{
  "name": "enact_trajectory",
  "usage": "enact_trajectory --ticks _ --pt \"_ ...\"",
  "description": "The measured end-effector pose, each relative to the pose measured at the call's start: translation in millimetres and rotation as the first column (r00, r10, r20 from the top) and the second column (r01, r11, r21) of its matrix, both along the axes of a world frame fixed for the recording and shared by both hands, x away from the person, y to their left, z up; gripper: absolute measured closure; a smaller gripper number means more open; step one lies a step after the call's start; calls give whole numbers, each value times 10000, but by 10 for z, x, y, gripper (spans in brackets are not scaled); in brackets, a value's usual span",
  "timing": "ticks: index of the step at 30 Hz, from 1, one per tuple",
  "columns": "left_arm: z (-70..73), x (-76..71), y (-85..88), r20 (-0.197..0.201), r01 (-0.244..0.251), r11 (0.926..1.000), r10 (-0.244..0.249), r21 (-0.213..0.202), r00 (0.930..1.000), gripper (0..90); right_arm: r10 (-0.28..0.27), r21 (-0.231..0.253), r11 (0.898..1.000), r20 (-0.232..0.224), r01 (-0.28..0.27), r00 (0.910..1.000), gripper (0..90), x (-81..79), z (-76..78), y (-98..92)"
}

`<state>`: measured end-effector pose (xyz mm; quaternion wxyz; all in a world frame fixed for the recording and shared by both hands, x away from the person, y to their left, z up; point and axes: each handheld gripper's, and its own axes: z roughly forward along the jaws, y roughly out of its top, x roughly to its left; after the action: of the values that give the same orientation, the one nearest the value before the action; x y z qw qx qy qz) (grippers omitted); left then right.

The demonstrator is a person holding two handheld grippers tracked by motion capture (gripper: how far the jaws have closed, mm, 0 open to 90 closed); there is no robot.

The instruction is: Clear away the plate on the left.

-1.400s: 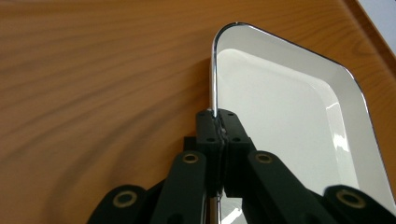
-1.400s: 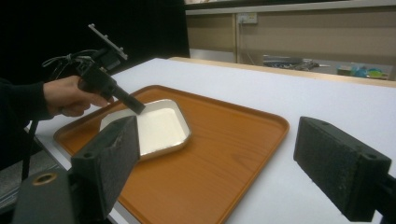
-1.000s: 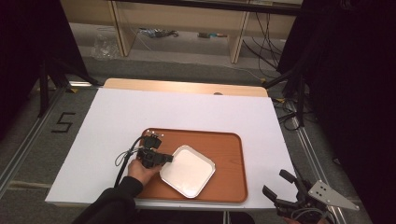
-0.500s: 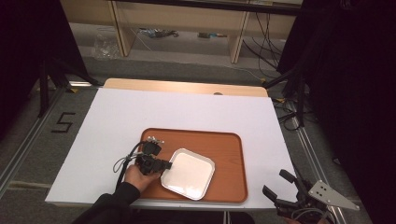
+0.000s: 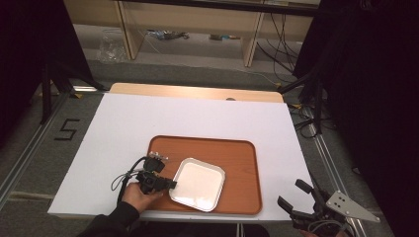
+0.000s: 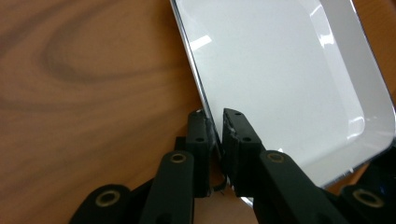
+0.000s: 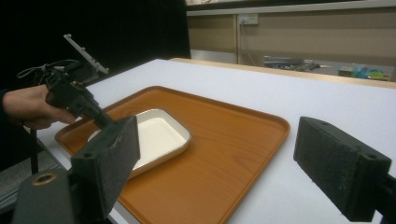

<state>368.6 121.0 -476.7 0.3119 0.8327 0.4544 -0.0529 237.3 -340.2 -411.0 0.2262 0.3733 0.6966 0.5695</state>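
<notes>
High view: I am working over the white counter, where the white plate is lying at seven o'clock on the brown tray. My left tongs, just loosening, are straddling its rim narrowly; my right tongs are gaping wide, idle. Letting go looks nearly done.

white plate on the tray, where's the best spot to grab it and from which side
Probably the thin raised rim of the white plate, at its left edge, coming in low from the left over the bare wooden tray. The plate lies flat and shallow, so only the rim offers a pinch; the left gripper already straddles it there with narrow jaws.
</notes>
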Motion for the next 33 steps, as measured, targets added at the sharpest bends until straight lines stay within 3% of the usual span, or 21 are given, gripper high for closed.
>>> enact_trajectory --ticks 1,5,19,30,31,33 --pt "1 -20 9 -13 63 10000 -63 35 10000 802 42 349 9994 122 -46 9999 153 9 -15 19" --pt "5 -77 27 -32 77 10000 -77 35 10000 783 -19 -56 10000 141 20 9999 153 9 -2 -3" --pt "25 -276 19 -245 160 9999 -160 -1 9996 727 7 -75 10000 83 -6 10000 153 10 -1 4" --pt "20 -303 -16 -381 300 9993 -308 -203 9988 705 8 -18 10000 6 -8 10000 153 9 -3 9" --pt "21 -302 -15 -384 287 9993 -296 -219 9988 704 55 195 9998 -252 -50 9997 153 -1 -4 23" --pt "31 -298 -7 -365 316 9993 -324 -223 9988 693 17 -32 10000 -20 -17 10000 153 9 -2 3"
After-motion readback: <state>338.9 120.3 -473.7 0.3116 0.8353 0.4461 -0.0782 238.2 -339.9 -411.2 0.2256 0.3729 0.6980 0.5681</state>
